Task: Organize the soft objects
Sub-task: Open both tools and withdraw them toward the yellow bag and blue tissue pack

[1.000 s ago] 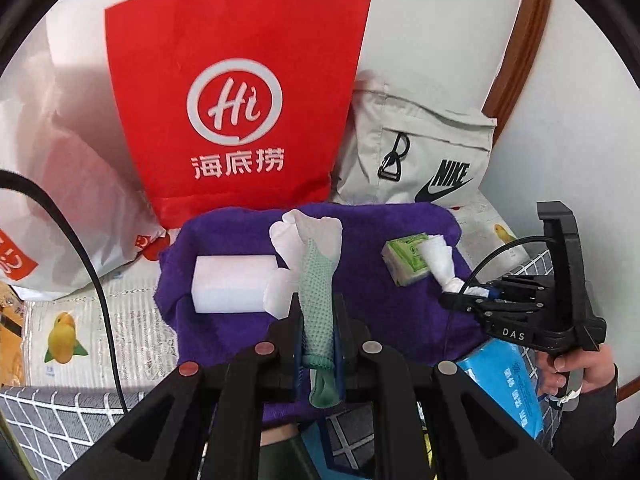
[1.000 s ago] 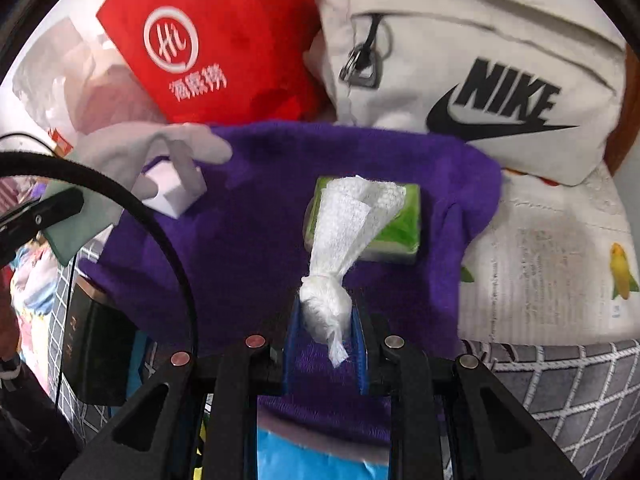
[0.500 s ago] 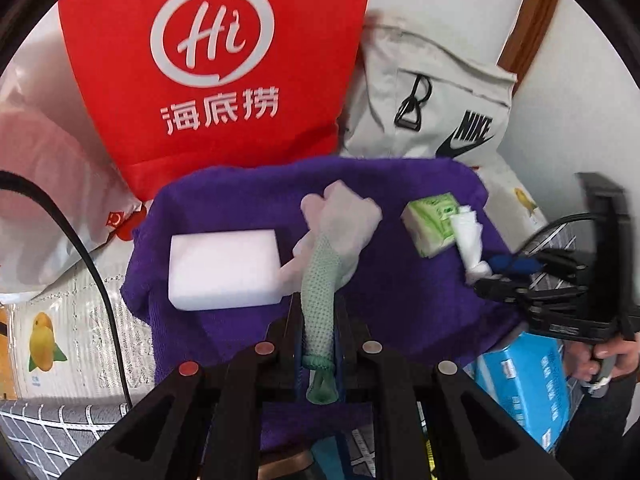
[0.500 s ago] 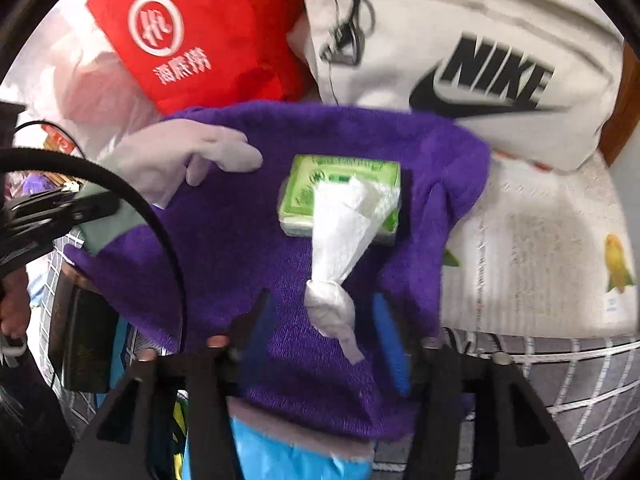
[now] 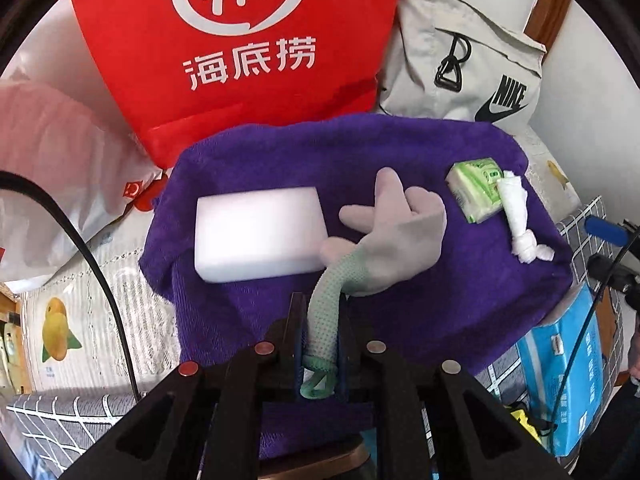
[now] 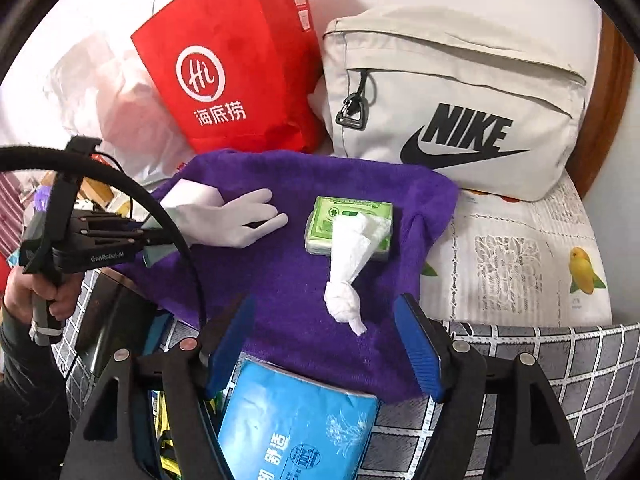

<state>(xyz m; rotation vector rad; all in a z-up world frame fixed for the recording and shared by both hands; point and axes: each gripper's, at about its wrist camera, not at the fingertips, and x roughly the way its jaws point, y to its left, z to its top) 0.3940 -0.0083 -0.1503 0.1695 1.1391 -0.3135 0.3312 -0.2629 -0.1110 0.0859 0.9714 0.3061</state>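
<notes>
A purple towel (image 5: 400,152) (image 6: 288,280) lies spread out. On it are a white sponge block (image 5: 258,234) (image 6: 188,196), a grey-white glove (image 5: 400,236) (image 6: 232,220), a green tissue pack (image 5: 476,190) (image 6: 344,216) and a knotted white tissue (image 5: 518,216) (image 6: 348,268). My left gripper (image 5: 320,348) (image 6: 148,236) is shut on the glove's green cuff; the glove's hand lies on the towel beside the sponge. My right gripper (image 6: 324,344) is open and empty, its blue pads on either side of the tissue's knot and drawn back from it.
A red paper bag (image 5: 240,48) (image 6: 228,76) and a beige Nike bag (image 5: 464,64) (image 6: 452,100) stand behind the towel. A white plastic bag (image 5: 52,184) is at the left. A blue tissue packet (image 5: 568,376) (image 6: 296,428) lies at the front edge.
My right gripper opened, let go of the knotted tissue and drew back. My left gripper lowered the glove onto the towel beside the sponge, still shut on its cuff.
</notes>
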